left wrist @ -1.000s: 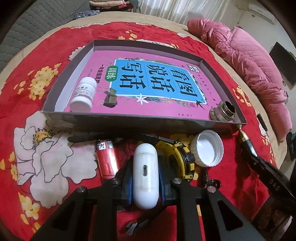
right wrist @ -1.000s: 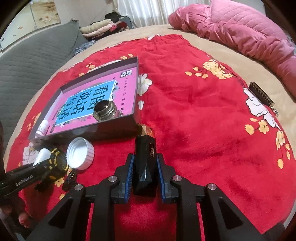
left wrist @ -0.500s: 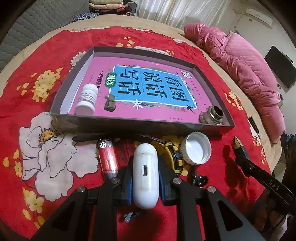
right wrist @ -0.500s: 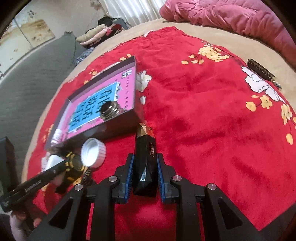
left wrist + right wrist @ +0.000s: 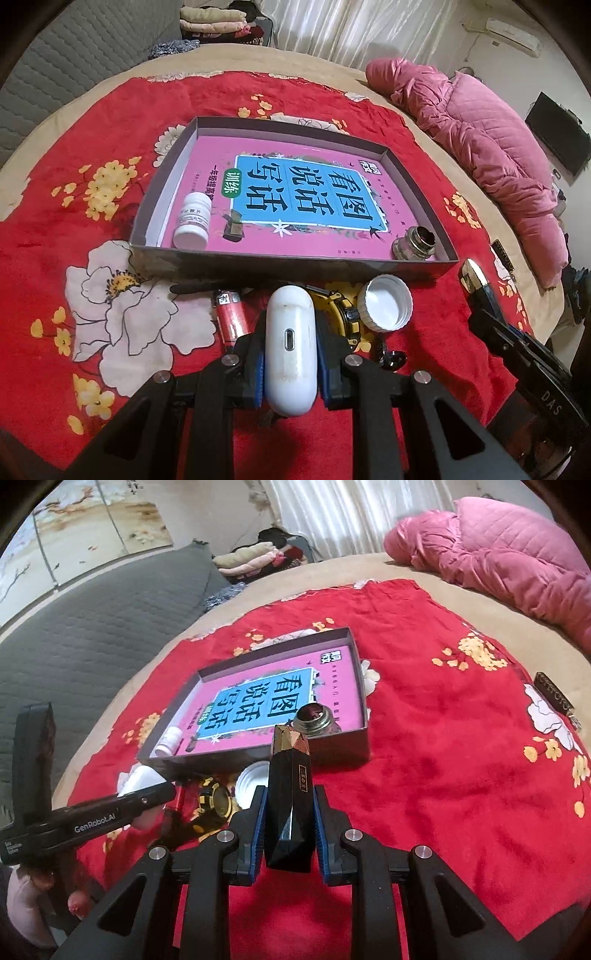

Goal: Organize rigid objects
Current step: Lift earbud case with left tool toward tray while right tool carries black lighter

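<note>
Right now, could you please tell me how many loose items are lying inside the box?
2: a white pill bottle near the box's near-left corner, and a metal fitting in its near-right corner. They lie on a pink book; nothing else shows.

wrist views angled down, sharing tray (image 5: pixel 417 263)

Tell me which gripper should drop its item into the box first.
Probably right. The right gripper, shut on the black faceted case, has its tip already at the box near wall. The left gripper, holding the white earbud case, sits behind the clutter.
</note>
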`<state>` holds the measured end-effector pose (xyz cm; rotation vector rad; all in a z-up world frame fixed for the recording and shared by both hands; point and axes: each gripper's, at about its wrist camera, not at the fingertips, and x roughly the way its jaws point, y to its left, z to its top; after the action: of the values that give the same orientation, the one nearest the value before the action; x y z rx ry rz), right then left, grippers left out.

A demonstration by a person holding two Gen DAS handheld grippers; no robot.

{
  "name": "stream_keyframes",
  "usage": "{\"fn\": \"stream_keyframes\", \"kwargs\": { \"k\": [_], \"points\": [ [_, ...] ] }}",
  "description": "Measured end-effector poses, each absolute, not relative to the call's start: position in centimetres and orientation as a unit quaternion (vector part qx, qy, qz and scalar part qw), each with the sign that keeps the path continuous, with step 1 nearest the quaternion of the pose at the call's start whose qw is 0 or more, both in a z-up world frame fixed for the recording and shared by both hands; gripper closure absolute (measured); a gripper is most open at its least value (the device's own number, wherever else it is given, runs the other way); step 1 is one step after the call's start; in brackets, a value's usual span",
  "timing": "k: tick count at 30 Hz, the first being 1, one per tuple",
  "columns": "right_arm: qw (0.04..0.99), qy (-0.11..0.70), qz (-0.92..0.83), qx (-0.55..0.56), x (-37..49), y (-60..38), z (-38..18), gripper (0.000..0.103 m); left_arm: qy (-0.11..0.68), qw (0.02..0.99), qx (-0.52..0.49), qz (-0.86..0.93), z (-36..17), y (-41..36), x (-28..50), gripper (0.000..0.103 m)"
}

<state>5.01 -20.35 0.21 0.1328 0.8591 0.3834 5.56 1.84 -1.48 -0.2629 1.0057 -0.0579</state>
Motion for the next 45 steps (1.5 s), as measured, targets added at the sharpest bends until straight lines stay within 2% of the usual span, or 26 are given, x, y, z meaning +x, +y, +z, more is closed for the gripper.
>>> {"fn": "stream_keyframes", "kwargs": {
  "k": [21, 45],
  "points": [
    [0.898, 0.363, 0.247, 0.003, 6.3, -16.1, 0.9, 0.080, 0.449, 0.884, -0.126, -0.035, -0.2, 1.9, 6.8, 0.082],
    [0.903, 0.331, 0.272, 0.016, 11.2, -14.3, 0.9, 0.080, 0.443, 0.888, -0.124, -0.016, -0.3, 2.9, 10.3, 0.081]
  ]
}}
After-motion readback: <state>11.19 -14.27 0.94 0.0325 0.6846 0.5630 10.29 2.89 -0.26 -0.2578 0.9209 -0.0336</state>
